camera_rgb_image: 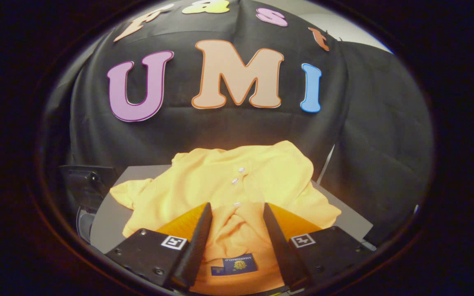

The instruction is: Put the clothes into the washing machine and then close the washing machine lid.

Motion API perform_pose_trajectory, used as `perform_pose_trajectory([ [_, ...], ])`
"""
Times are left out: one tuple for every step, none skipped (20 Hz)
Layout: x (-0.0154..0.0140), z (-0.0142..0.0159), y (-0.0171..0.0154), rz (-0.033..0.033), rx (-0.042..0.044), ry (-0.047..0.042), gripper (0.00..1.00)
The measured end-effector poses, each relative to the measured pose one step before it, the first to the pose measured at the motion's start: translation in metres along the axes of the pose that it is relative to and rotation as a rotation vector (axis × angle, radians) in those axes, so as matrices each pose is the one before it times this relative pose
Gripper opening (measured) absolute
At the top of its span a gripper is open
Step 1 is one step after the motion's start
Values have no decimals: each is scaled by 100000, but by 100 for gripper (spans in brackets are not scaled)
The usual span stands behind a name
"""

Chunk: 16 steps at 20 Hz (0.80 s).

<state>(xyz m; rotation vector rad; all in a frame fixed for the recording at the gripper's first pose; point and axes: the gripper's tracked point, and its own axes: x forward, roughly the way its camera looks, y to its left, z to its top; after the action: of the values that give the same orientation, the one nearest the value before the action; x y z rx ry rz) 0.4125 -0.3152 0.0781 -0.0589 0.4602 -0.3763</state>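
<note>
A yellow polo shirt (228, 181) with small white buttons lies spread on a grey flat surface (109, 218). Its collar end, with a blue label (239, 264), sits between my fingers. The gripper (237, 209) is low over the shirt's near part. Its fingers have closed in on a bunched fold of the fabric, which fills the gap between them. The rest of the shirt spreads out ahead of the fingertips and to both sides.
A dark piece of equipment (84, 185) stands beside the grey surface to the left of the shirt, with a rounded dark part (82, 224) below it. Black cloth hangs close behind the surface and along its right side (385, 164).
</note>
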Motion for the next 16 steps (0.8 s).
perform_pose_trajectory([
  [-106, 136, -49, -1516, -1386, -1336, 60],
  [-8, -20, 96, -2041, -2022, -1222, 49],
  [-126, 124, 107, -2597, -2675, -641, 39],
  [-204, -55, 78, -2154, -3332, -351, 29],
  [-129, 185, 273, -880, -2767, -585, 23],
  [-170, 118, 306, 508, -622, -133, 21],
  [-193, 238, 424, 1473, 2523, -239, 18],
  [-156, 46, 387, 1602, 3568, 412, 17],
  [-266, 57, 297, 1579, 4663, 453, 15],
  [-176, 263, 407, 1342, 4395, -21, 15],
  [-292, 370, 459, 1886, 4080, 374, 15],
  [-251, 468, 685, 1576, 3526, -1553, 14],
  [-284, 213, 638, 1512, 624, 72, 14],
  [-326, 336, 652, 679, -1131, -840, 14],
  [-290, 389, 729, 555, -2219, -700, 14],
  [-399, 488, 793, 920, -1706, -1391, 14],
])
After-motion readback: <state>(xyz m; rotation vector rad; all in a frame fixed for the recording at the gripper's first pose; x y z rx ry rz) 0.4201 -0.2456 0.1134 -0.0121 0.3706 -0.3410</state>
